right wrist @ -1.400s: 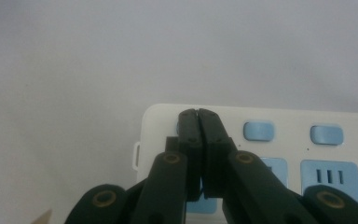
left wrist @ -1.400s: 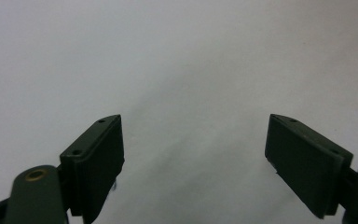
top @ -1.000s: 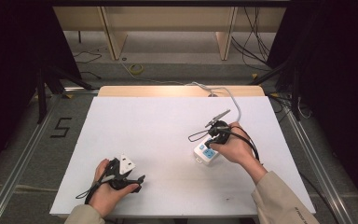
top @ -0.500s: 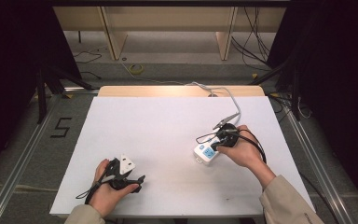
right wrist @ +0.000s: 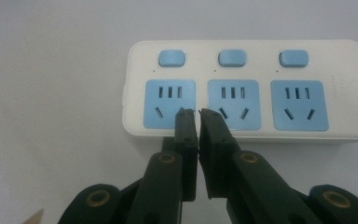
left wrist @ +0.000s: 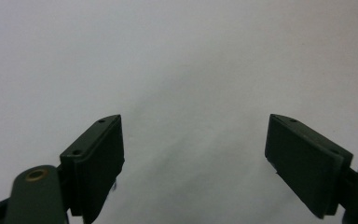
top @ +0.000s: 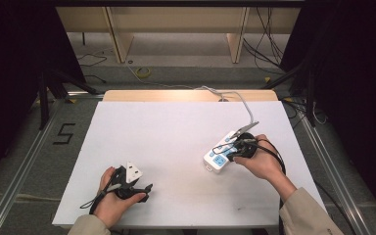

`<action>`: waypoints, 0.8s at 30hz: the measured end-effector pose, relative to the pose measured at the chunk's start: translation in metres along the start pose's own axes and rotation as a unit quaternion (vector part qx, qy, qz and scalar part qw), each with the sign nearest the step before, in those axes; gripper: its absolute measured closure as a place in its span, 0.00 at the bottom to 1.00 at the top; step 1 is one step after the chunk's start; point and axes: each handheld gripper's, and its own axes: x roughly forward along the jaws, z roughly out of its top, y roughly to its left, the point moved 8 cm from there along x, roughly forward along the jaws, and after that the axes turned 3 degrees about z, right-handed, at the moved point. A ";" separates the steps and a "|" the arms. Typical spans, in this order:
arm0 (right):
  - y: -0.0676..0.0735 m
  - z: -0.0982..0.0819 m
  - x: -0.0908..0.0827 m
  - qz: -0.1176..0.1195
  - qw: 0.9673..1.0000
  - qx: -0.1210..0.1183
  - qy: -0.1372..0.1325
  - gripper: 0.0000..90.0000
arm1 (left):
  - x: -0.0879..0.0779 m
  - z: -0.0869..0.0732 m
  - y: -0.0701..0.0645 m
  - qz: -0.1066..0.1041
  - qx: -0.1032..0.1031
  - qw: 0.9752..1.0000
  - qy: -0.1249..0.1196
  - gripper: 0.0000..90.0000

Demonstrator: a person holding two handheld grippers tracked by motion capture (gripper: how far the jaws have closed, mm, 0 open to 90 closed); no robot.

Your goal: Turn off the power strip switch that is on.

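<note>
The white three-socket power strip with blue switches [right wrist: 244,88] was found lying crosswise just beyond the nearly closed, empty right gripper [right wrist: 196,112], while the left gripper [left wrist: 193,144], spread wide, was positioned well apart.

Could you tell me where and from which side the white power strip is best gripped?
Probably across its narrow width, jaws on the two long side walls, coming down from above: the power strip lies flat, sockets up. The right gripper hovers shut over it and would need opening.

one power strip [right wrist: 247,88], two grippers, one table [top: 176,132]
</note>
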 end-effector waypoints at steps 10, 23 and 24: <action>-0.002 -0.011 -0.004 -0.001 1.000 0.006 -0.004 0.94 | 0.001 0.000 -0.001 -0.001 0.002 1.000 0.001 0.22; 0.001 -0.022 -0.007 -0.001 1.000 0.001 -0.008 0.89 | 0.001 0.000 -0.001 -0.002 0.001 1.000 0.001 0.22; 0.001 -0.023 -0.007 -0.001 1.000 0.000 -0.010 0.89 | 0.001 0.000 -0.001 -0.002 0.001 1.000 0.001 0.22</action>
